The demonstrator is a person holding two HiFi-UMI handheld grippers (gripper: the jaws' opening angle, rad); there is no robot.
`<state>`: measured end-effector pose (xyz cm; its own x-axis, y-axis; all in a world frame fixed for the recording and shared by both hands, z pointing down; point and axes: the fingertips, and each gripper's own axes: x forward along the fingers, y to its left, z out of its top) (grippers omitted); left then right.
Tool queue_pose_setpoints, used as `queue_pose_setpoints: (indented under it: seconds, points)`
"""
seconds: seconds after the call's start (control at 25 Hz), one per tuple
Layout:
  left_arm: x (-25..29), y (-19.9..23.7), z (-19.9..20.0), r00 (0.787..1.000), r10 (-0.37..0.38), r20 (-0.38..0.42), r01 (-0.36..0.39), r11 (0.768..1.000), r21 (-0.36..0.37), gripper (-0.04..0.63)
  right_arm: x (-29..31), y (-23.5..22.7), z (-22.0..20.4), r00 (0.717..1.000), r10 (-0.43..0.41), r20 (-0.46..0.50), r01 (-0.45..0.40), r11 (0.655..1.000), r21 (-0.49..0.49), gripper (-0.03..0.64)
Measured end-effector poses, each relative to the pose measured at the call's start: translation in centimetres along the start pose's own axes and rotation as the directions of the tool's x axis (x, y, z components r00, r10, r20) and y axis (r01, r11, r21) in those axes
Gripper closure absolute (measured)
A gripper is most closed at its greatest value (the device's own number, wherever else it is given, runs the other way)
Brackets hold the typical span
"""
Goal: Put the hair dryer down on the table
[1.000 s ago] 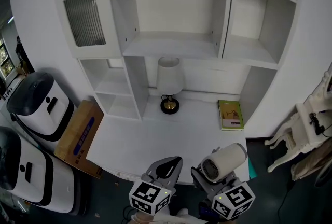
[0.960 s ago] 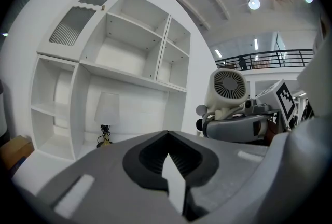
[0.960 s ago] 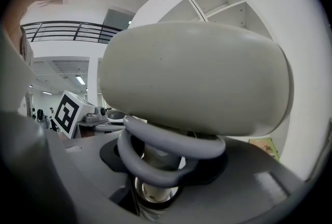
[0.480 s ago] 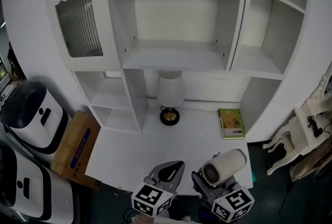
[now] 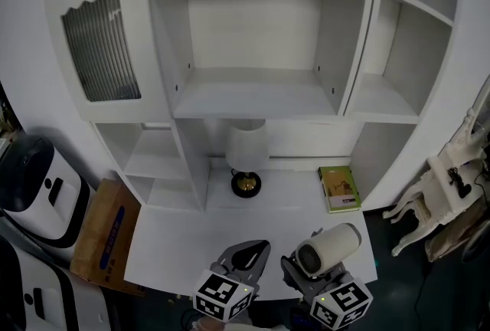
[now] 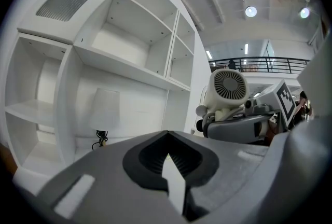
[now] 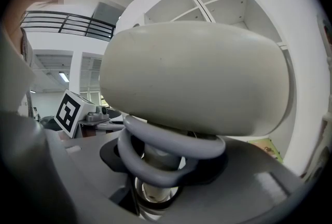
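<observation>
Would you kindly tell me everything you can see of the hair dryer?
The hair dryer is cream, matte plastic by its look, with a short fat barrel and a round slatted grille at its rear end. Its barrel lies roughly level, the handle pointing down into the right claw, which is shut on it. A grey cord loops round the handle. It hangs at the white table's front edge, not resting on it.

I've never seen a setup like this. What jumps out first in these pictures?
The cream hair dryer stands out, clamped by its handle in the right gripper near the front edge of the white table; the left gripper beside it is shut and empty. Behind rises a big white shelf unit, with a small white-shaded lamp and a green book at the table's back.
</observation>
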<state>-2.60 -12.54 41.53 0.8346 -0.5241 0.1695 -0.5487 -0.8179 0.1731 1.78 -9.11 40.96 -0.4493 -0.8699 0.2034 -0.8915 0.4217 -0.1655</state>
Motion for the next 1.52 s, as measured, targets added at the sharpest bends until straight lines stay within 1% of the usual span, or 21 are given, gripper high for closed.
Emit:
queue_pose_setpoints:
  seconds: [0.32, 0.56, 0.72, 1.08, 1.32, 1.52]
  points:
    - [1.0, 1.6, -0.6, 0.998, -0.056, -0.024, 0.056, 0.998, 0.004, 0.595, 1.6, -0.6, -1.0, 0.998, -0.052, -0.022, 0.052, 0.999, 0.016, 0.371]
    - [1.7, 2.1, -0.9, 0.997, -0.058, -0.04, 0.058, 0.998, 0.001, 0.595, 2.4, -1.2, -0.9, 0.999, -0.048, -0.025, 0.048, 0.999, 0.019, 0.371]
    - [2.5, 2.2, -0.8, 0.999, -0.033, -0.037, 0.033, 0.999, -0.013, 0.595, 2.7, -1.8, -0.6, 0.999, -0.016, -0.035, 0.016, 1.0, 0.013, 0.371]
    - [4.9, 0.9, -0.2, 0.999, 0.049, -0.007, -0.049, 0.997, -0.06, 0.595, 1.7, -4.8, -1.0, 0.994, 0.056, -0.096, -0.059, 0.998, -0.021, 0.371]
    - [6.5, -0.2, -0.3, 0.995, 0.097, -0.005, -0.097, 0.992, -0.075, 0.595, 1.1, -6.4, -1.0, 0.987, 0.112, -0.117, -0.115, 0.993, -0.025, 0.371]
    - [7.5, -0.9, -0.4, 0.992, 0.127, -0.007, -0.128, 0.989, -0.081, 0.595, 0.5, -7.4, -1.1, 0.982, 0.141, -0.127, -0.145, 0.989, -0.024, 0.371]
